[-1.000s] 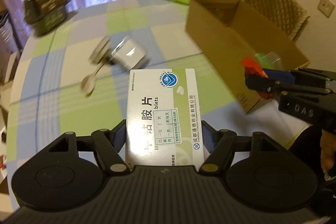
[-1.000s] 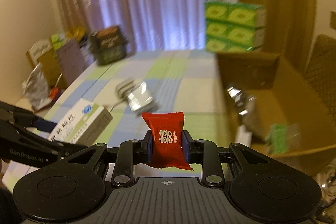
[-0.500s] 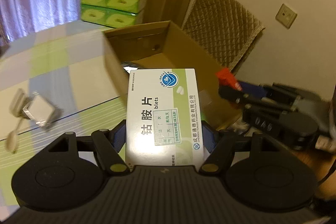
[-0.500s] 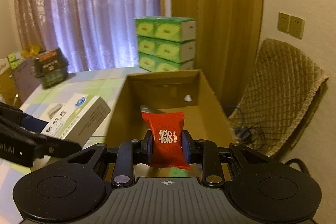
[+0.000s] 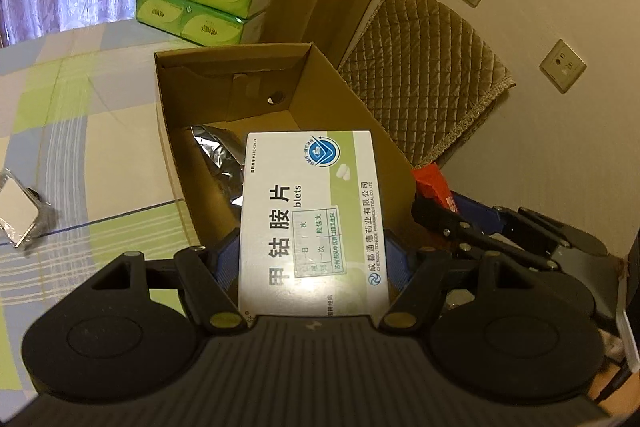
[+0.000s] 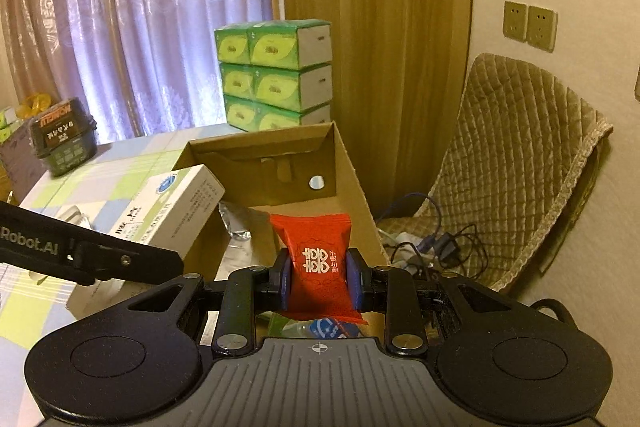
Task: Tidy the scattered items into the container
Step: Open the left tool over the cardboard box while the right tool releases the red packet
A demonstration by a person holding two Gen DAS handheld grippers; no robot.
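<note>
Over cardboard box (image 5: pixel 372 115), left gripper (image 5: pixel 312 263) clamps pill box (image 5: pixel 308 211), right gripper (image 6: pixel 320 279) candy (image 6: pixel 316 259).

The medicine box (image 5: pixel 310 219) reads "blets" and "CHENGDU TONGDE"; the left gripper's arm (image 6: pixel 86 253) reads "Robot.AI".

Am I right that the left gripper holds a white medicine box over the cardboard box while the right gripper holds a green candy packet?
Not quite: the candy packet in the right gripper is red, as the right wrist view shows. The left gripper does hold the white medicine box over the cardboard box.
</note>
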